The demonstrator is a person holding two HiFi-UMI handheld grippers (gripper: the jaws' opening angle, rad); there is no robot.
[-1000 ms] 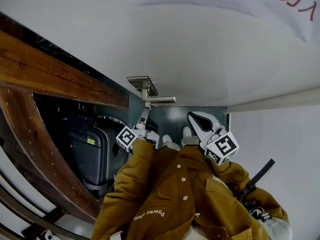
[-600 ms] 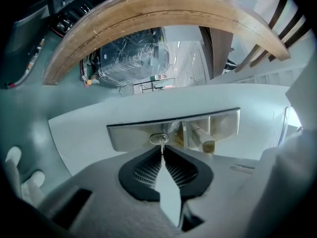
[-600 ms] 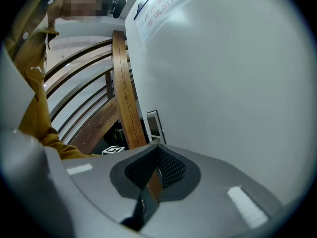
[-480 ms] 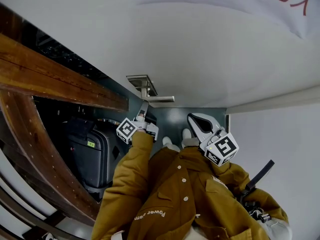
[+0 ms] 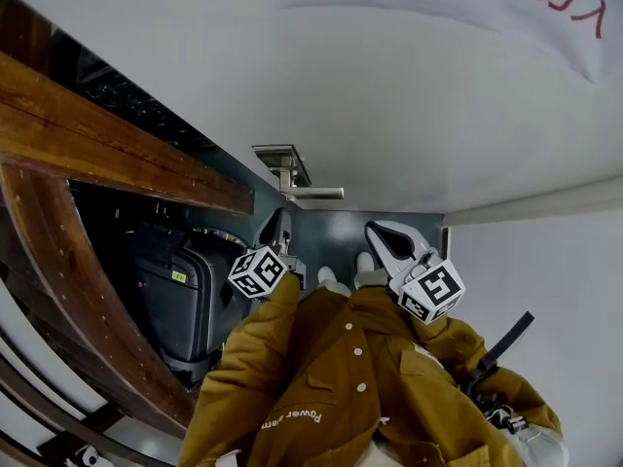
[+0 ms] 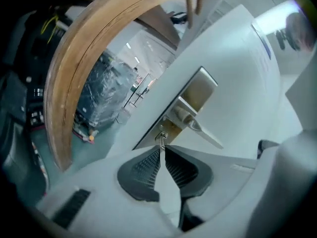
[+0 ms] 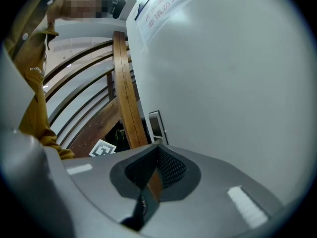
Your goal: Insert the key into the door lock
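We see a white door (image 5: pixel 409 105) from above, and we take its metal lock plate (image 6: pixel 199 89) as our landmark. A lever handle (image 6: pixel 207 134) juts out from the middle of the plate. The round keyhole (image 6: pixel 162 135) sits at the end of the plate nearest us, just past the root of the lever.

The left gripper (image 6: pixel 161 151) is right in front of that end of the plate. Its two ribbed fingers are pressed together on the key (image 6: pixel 161 143), pinching the key's head. The thin blade sticks out ahead of the fingertips and meets the keyhole. We cannot tell how deep it sits.

The right gripper (image 7: pixel 158 146) hangs well to the side of the plate, away from the lever. Its fingers are closed on each other with nothing between them. Behind them we see only the door face and a wooden beam (image 7: pixel 125 83).

We judge the key to be small, light and stiff, with smooth, flat metal sides. Such a thing can slip or swivel between the pads if it is gripped near an edge. The best hold looks to be the one in use, flat across the head with the whole blade left free.

The blade is thin, so a push at an angle to the plate could make it bind or bend. A gentle push straight along the line of the keyhole would suit it best.
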